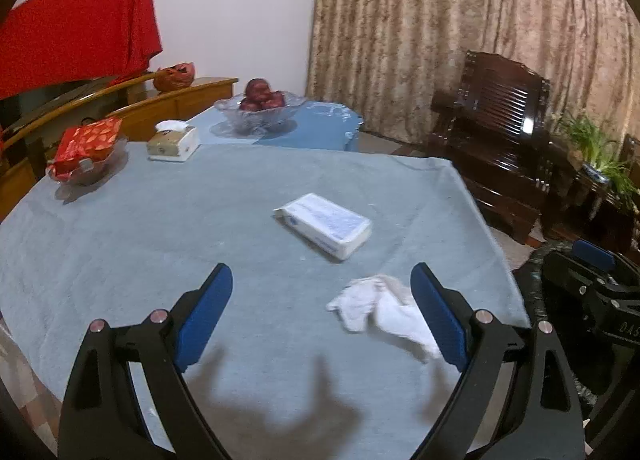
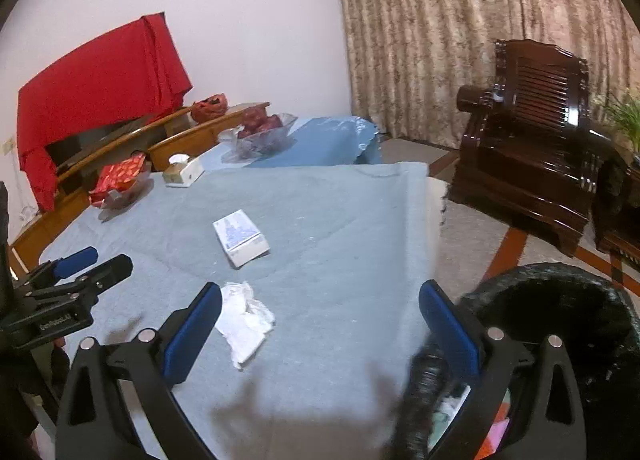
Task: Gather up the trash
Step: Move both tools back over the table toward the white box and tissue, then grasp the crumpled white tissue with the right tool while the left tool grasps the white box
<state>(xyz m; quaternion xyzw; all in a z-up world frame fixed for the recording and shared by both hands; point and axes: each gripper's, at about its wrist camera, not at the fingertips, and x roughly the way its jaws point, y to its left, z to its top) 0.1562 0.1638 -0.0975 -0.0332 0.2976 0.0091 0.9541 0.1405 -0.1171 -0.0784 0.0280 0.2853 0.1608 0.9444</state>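
Crumpled tissue [image 1: 382,306] lies on the tablecloth [image 1: 160,240] between both spread, empty grippers, left gripper [image 1: 322,312] and right gripper [image 2: 320,324].

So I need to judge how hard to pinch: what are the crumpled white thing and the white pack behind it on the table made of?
The crumpled tissue looks like soft, matte paper: thin, creased folds, limp edges. The tissue pack seems to be paper tissues in thin plastic film, going by its faint sheen and printed top, though the blur leaves that open.
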